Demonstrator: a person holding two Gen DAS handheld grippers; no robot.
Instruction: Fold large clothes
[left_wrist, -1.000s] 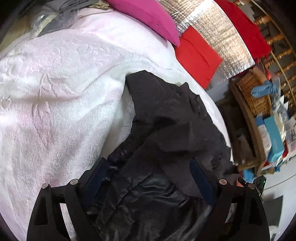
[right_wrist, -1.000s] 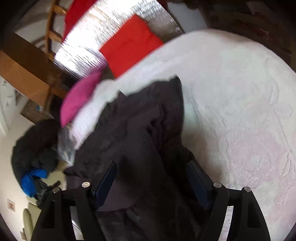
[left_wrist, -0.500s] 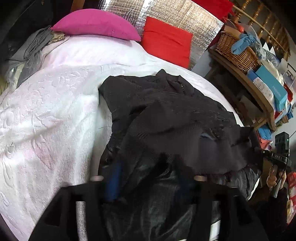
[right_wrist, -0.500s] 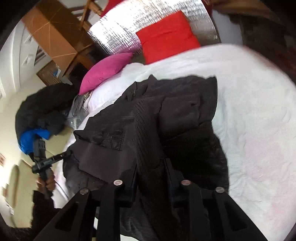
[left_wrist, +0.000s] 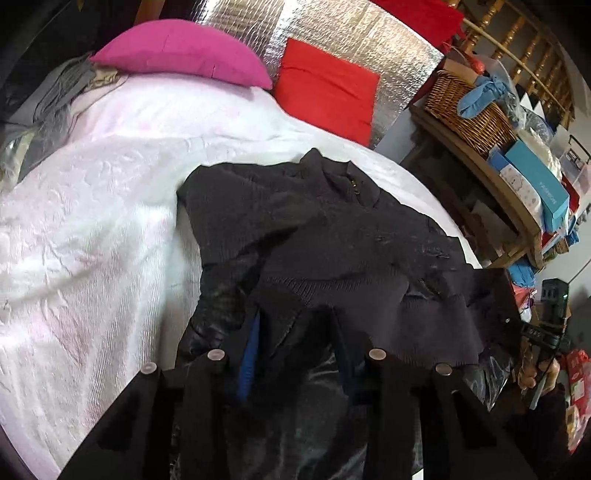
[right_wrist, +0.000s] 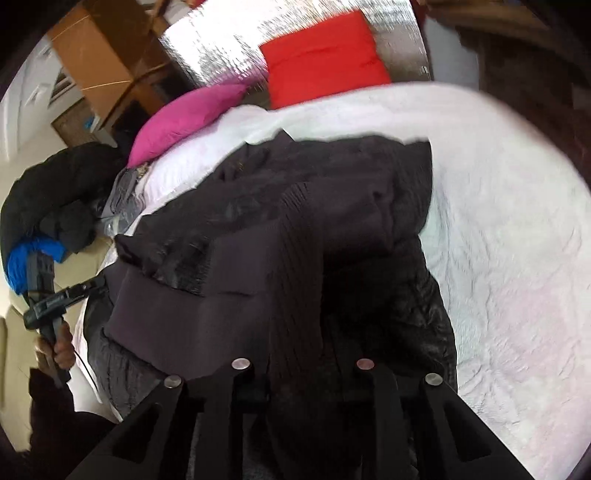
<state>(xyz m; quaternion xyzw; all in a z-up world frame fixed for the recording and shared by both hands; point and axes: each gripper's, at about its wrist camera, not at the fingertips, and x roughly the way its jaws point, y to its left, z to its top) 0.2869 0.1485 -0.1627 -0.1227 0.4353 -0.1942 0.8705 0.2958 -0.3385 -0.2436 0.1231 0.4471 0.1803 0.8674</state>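
A bed with a white textured cotton bedspread (left_wrist: 92, 240) fills both views; at its head lie a magenta pillow (left_wrist: 184, 55) and a red square cushion (left_wrist: 328, 88) against a crinkled silver foil panel (left_wrist: 332, 33). The dark charcoal padded jacket with ribbed knit hem (left_wrist: 332, 229) lies crumpled across the near side of the bed, its collar toward the cushions and its hem toward you.

Only the left wrist view shows the wooden shelf unit (left_wrist: 491, 192) beside the bed, carrying a woven wicker basket (left_wrist: 465, 114) and blue cardboard boxes (left_wrist: 535, 177), with a turned wooden railing (left_wrist: 517, 44) behind; your right hand (left_wrist: 535, 373) appears at the frame edge. Only the right wrist view shows a brown wooden cabinet (right_wrist: 96, 62), a heap of black and blue garments (right_wrist: 48, 206), and your left hand (right_wrist: 59, 343) on its handle.

Your left gripper (left_wrist: 295, 343) is closing: its blue-padded fingers (left_wrist: 251, 347) have drawn near each other with the jacket's hem and shiny lining bunched between them, and the cloth appears pinched. Your right gripper (right_wrist: 299, 354) is also closing, its fingers (right_wrist: 240, 384) close together on a ribbed fold of the same jacket, which rises from between them; the pads themselves are hidden by the fabric.
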